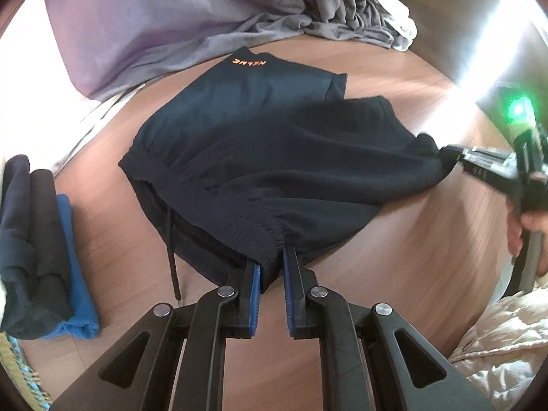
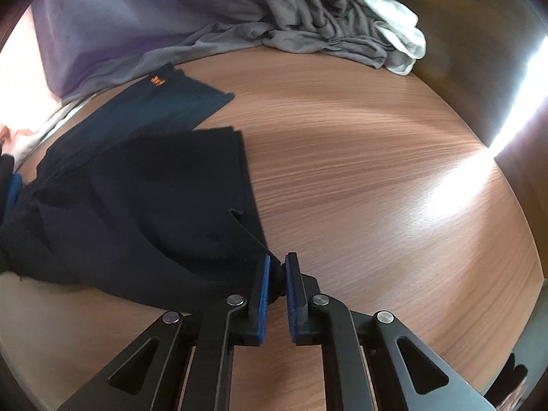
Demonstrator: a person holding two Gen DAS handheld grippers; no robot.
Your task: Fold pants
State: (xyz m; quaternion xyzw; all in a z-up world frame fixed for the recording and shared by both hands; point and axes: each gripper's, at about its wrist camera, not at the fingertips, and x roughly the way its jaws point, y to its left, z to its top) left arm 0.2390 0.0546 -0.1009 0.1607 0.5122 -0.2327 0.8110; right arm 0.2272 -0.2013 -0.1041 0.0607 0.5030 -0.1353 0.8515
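The dark pants (image 1: 246, 157) are lying mid-tabletop (image 2: 376, 157), partly folded, orange lettering at the far edge. The left gripper (image 1: 272, 267) is pinching the gathered waistband at the near edge, its jaws clamped on the fabric. The right gripper (image 2: 277, 274) is gripping a corner of the pants at the right side, jaws clamped on cloth too. A folded stack of dark and blue clothes (image 1: 37, 260) is sitting at the left, grey laundry (image 1: 342, 7) at the far side.

My pads (image 1: 256, 299) are blue on black arms. The pants (image 1: 260, 157) are black-navy with orange lettering (image 1: 249, 62). The table (image 2: 376, 157) is brown woodgrain; the cloth (image 1: 342, 7) is grey.
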